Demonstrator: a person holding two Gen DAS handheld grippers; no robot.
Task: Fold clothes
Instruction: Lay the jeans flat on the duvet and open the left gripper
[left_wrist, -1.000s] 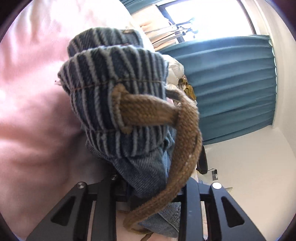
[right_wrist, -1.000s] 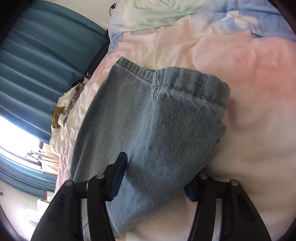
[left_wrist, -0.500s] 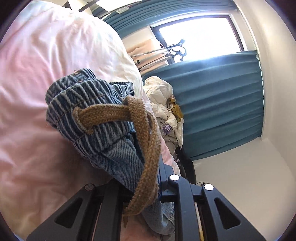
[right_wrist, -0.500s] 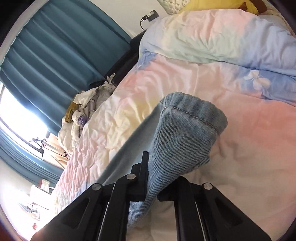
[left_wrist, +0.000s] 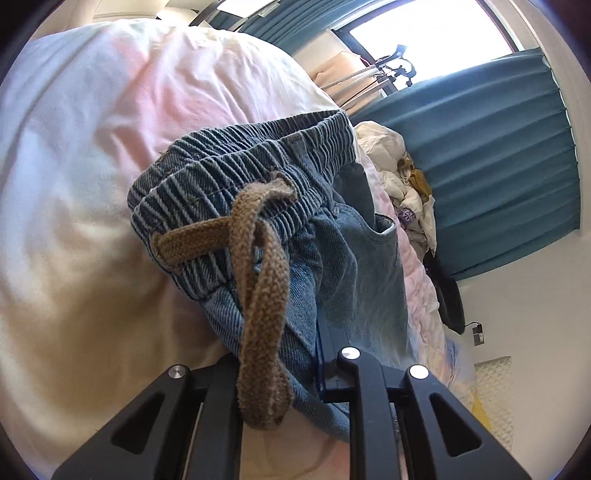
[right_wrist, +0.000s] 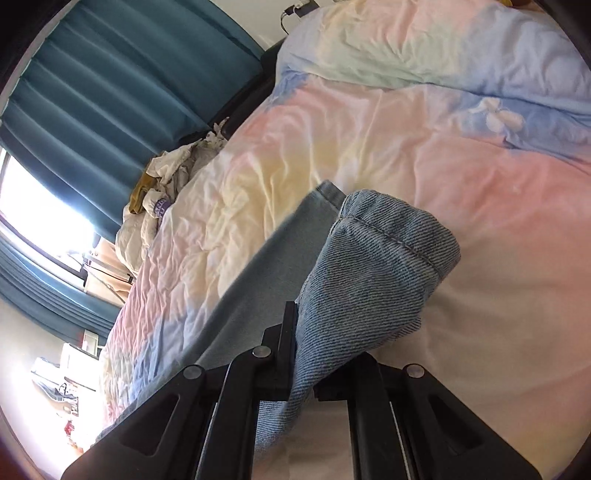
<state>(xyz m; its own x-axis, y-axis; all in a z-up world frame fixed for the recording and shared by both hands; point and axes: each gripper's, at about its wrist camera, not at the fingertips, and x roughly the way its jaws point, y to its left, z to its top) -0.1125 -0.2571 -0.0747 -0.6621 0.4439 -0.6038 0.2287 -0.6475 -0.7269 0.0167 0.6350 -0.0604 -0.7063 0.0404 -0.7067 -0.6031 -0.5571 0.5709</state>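
Observation:
A pair of blue jeans lies across the bed. In the left wrist view its elastic waistband (left_wrist: 258, 162) hangs bunched in front of the camera. A brown drawstring (left_wrist: 258, 302) dangles over my left gripper (left_wrist: 280, 354), which is shut on the denim just below the waistband. In the right wrist view my right gripper (right_wrist: 303, 350) is shut on a leg end. The hemmed cuff (right_wrist: 388, 258) folds up above the fingers. The leg (right_wrist: 251, 295) trails down to the lower left over the bedding. The pads of both grippers are mostly hidden by cloth.
A pastel pink, yellow and blue duvet (right_wrist: 406, 147) covers the bed (left_wrist: 92, 184). A heap of pale clothes (right_wrist: 162, 192) sits at the bed's edge (left_wrist: 406, 206). Teal curtains (left_wrist: 480, 166) and a bright window (left_wrist: 424, 29) stand beyond, with a clothes rack (left_wrist: 384, 70).
The right gripper went from open around the leg end to shut on it and has lifted it off the duvet. The left gripper has carried the waistband sideways, showing more of the jeans.

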